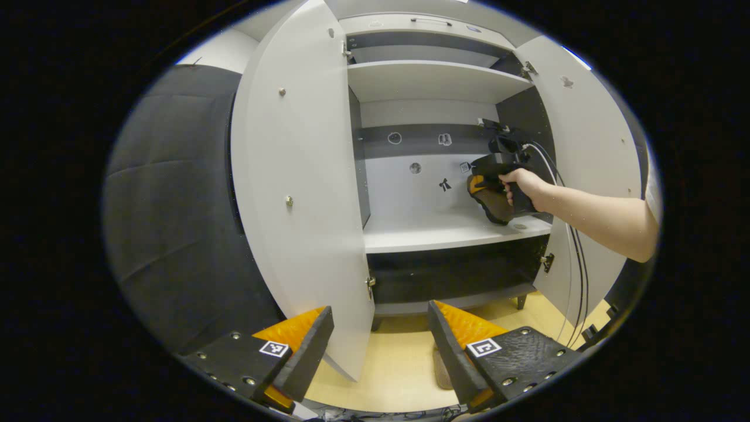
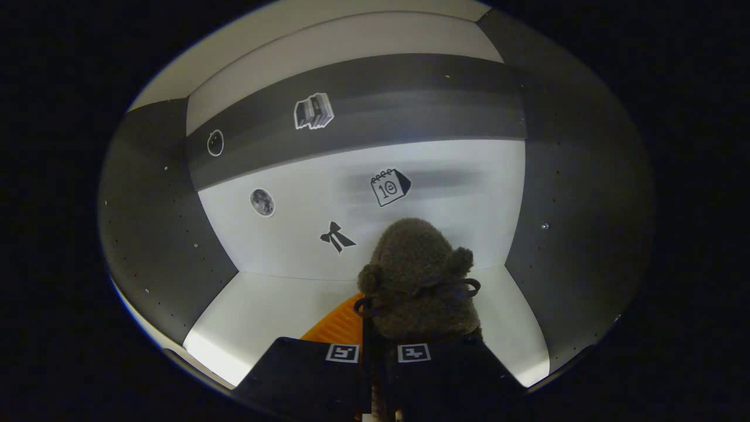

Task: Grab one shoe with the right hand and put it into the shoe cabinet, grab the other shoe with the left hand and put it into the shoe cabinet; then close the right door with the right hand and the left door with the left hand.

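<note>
Fuzzy dark-brown shoe (image 2: 417,281) clamped at its near end, toe pointing to 12 o'clock over the cabinet's (image 1: 433,82) white middle shelf. Both cabinet doors open wide. Second shoe (image 1: 442,368) flat on the floor at 6 o'clock.

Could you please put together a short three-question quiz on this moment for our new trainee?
1. True or false: both doors of the shoe cabinet are shut.
2. What does the right tool hold? A) a bottle B) a fuzzy brown shoe C) nothing
3. Fill in: the left tool stands ____, with nothing between its fingers.

Key:
1. False: the left door and right door both stand open.
2. B, held over the middle shelf.
3. open.
</note>
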Demonstrator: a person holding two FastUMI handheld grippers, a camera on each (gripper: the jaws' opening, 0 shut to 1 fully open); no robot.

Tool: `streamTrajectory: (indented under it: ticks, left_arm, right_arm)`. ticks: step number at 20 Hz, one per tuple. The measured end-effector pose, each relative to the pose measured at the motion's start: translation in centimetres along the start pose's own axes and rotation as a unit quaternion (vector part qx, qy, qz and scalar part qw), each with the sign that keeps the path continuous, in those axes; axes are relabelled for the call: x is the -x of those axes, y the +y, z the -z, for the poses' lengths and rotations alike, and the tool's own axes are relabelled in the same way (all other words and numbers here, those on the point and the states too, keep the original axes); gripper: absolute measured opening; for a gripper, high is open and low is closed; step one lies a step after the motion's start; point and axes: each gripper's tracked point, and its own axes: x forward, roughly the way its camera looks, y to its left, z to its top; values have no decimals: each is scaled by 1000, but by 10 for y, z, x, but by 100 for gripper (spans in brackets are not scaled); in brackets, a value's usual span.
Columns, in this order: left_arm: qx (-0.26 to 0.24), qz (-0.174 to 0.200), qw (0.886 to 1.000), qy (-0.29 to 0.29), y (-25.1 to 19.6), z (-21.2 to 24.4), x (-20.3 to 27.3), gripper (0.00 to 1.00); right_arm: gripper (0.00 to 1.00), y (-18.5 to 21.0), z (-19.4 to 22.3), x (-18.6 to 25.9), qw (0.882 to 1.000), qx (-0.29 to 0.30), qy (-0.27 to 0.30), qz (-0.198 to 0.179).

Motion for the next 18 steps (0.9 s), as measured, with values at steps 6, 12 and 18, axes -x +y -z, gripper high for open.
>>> streamTrajectory:
  ticks: [6,12,18]
  left_arm:
    - [-9,8,1000,-3,-6,-2,-1,93]
    - [-15,21,1000,-8,-10,0,2,89]
    - [4,40,999,-7,-12,13,5,96]
  right_arm:
    - [29,24,35,2,997,42,52,-26]
    - [77,42,39,28,995,47,77,-49]
    - [97,40,37,78,994,72,64,-43]
